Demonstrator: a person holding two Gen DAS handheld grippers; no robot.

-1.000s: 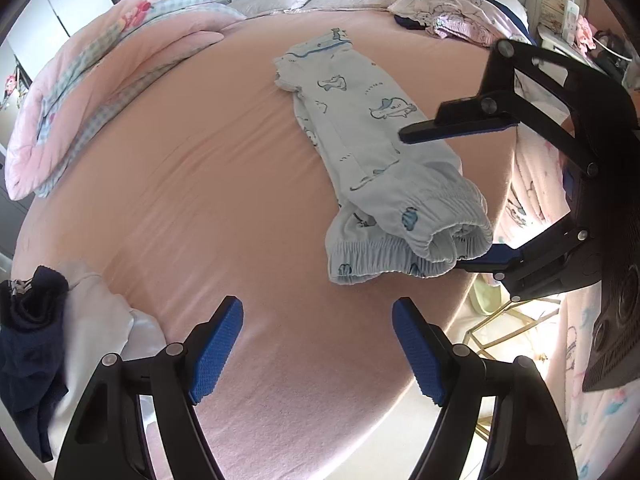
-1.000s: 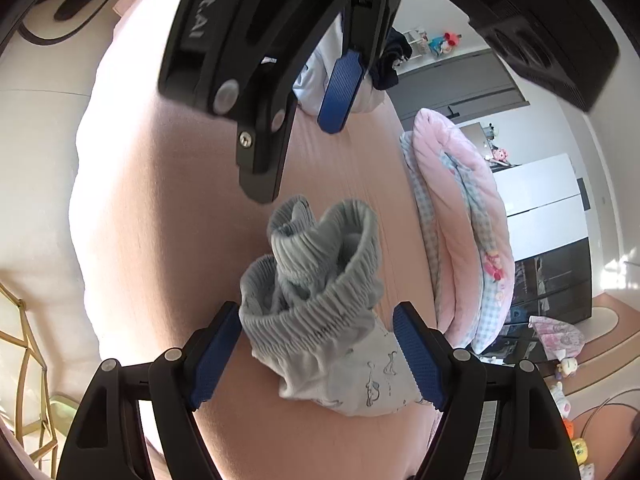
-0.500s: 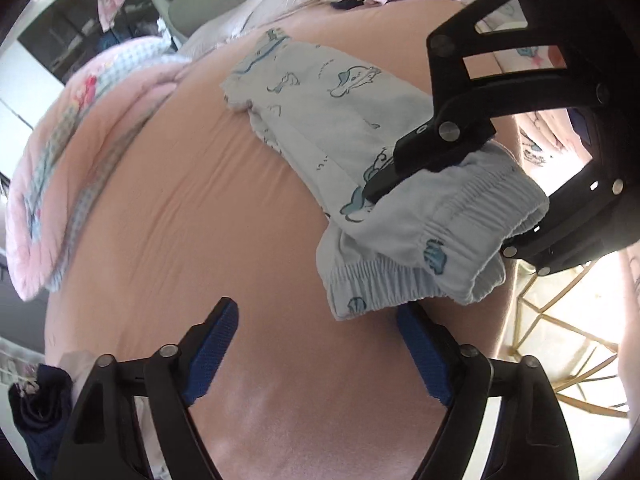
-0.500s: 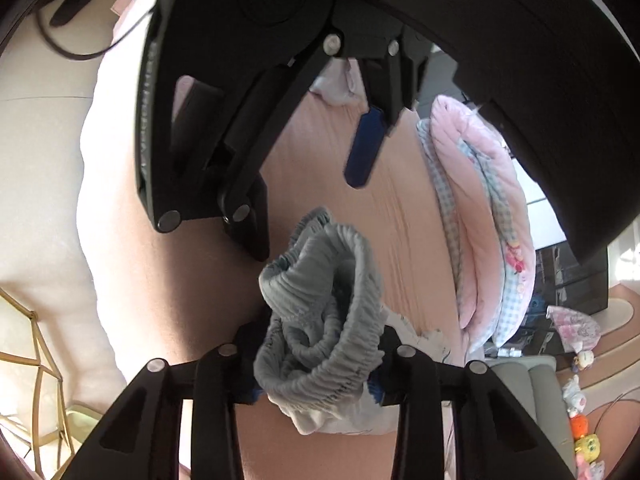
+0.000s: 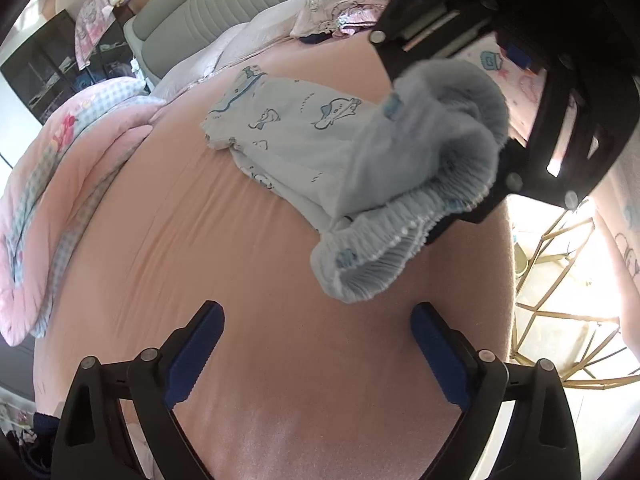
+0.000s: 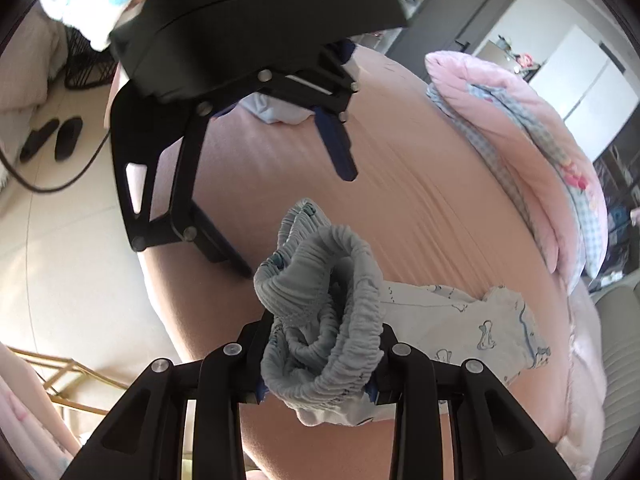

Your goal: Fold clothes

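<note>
Light blue printed children's trousers (image 5: 320, 140) lie on the pink bed sheet (image 5: 200, 240). My right gripper (image 6: 316, 376) is shut on their bunched elastic waistband (image 6: 320, 320) and holds it lifted off the sheet; in the left wrist view the waistband (image 5: 400, 216) hangs from that gripper at upper right. The legs trail back along the bed. My left gripper (image 5: 318, 344) is open and empty just above the sheet, in front of the waistband, and shows in the right wrist view (image 6: 280, 200).
A rolled pink and checked quilt (image 5: 60, 184) lies along the left side of the bed. More clothes (image 5: 344, 8) lie by the grey headboard. The bed edge and a gold wire frame (image 5: 560, 300) are at the right. Slippers (image 6: 52, 140) are on the floor.
My right gripper closed on the waistband and lifted it. My left gripper moved closer to the trousers and stayed open.
</note>
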